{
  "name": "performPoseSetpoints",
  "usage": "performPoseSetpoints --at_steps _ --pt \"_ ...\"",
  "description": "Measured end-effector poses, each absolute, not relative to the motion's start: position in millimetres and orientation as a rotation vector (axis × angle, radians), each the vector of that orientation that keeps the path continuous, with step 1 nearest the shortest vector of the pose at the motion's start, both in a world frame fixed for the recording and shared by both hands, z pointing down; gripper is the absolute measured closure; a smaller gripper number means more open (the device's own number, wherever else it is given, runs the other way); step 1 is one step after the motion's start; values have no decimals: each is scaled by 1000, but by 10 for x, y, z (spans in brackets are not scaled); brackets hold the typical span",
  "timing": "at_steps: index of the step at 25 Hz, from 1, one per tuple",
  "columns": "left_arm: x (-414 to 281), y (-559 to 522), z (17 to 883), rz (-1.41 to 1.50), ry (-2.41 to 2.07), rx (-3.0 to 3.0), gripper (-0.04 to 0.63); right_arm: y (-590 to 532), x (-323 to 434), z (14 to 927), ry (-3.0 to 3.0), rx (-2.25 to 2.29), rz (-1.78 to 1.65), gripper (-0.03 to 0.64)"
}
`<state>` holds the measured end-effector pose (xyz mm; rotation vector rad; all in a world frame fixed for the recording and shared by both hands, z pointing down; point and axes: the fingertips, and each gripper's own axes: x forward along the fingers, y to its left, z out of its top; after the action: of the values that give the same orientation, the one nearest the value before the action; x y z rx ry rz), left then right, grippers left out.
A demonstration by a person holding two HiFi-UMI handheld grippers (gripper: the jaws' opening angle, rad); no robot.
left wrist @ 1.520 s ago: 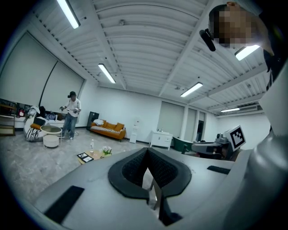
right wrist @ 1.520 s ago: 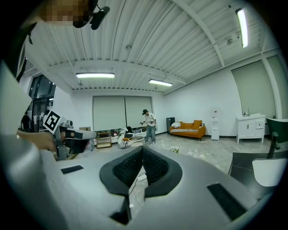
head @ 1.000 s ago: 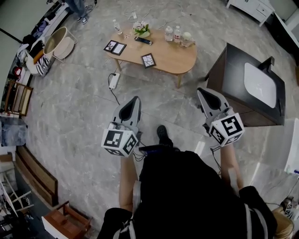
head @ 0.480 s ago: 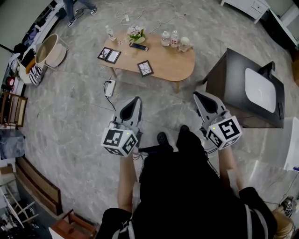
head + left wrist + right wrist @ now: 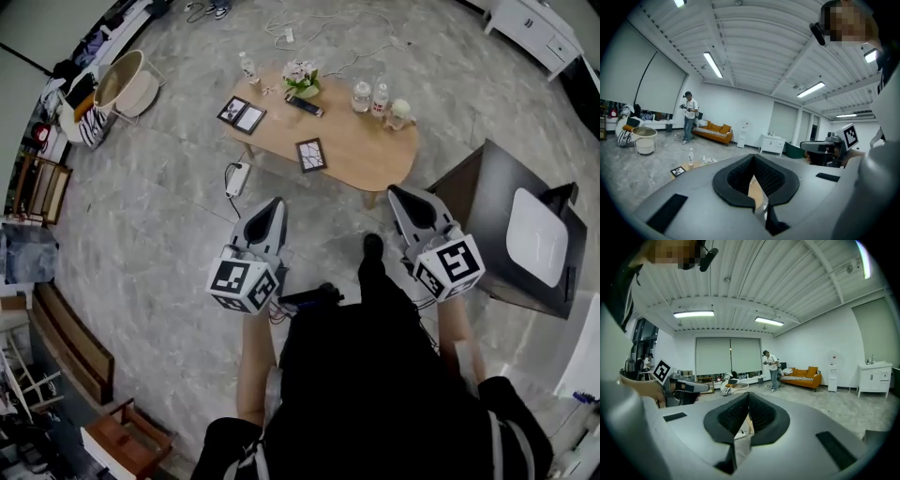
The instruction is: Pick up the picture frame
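Wooden table [image 5: 375, 155] carries the frame [image 5: 311, 155] near its front edge, about midway along. We hold the left gripper [image 5: 273, 201] and the right gripper [image 5: 400, 192] over the floor [image 5: 159, 216], well short of the table. Both have their jaws closed together with nothing between them. A double frame [image 5: 242, 114] lies at the table's left end.

The person wears a black top [image 5: 375, 375] with short sleeves, pale straps [image 5: 251, 457] at the shoulders and a black shoe [image 5: 372, 246]. The left tongs [image 5: 272, 202] and right tongs [image 5: 399, 191] have smooth grey shells, black ribbed pads [image 5: 764, 176] inside, and each a white cube [image 5: 243, 285] printed with black square markers.
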<state>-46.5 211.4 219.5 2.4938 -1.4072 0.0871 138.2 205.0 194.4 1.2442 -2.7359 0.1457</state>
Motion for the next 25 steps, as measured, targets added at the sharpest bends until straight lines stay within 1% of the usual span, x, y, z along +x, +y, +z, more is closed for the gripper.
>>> performPoseSetpoints --at_steps 6,12,21,25 --pt "-200 1541 2098 47 -1515 2429 583 1278 1562 1907 -2824 1086 125 603" --pt "28 1303 2189 -45 -1563 2298 583 846 1700 1998 -2869 921 156 603" --pt "-51 1037 2553 -60 -1566 2146 583 343 1534 2290 -2842 809 240 603" --pt "-232 873 2767 -69 -1549 2101 583 154 1359 2413 -2817 799 266 603"
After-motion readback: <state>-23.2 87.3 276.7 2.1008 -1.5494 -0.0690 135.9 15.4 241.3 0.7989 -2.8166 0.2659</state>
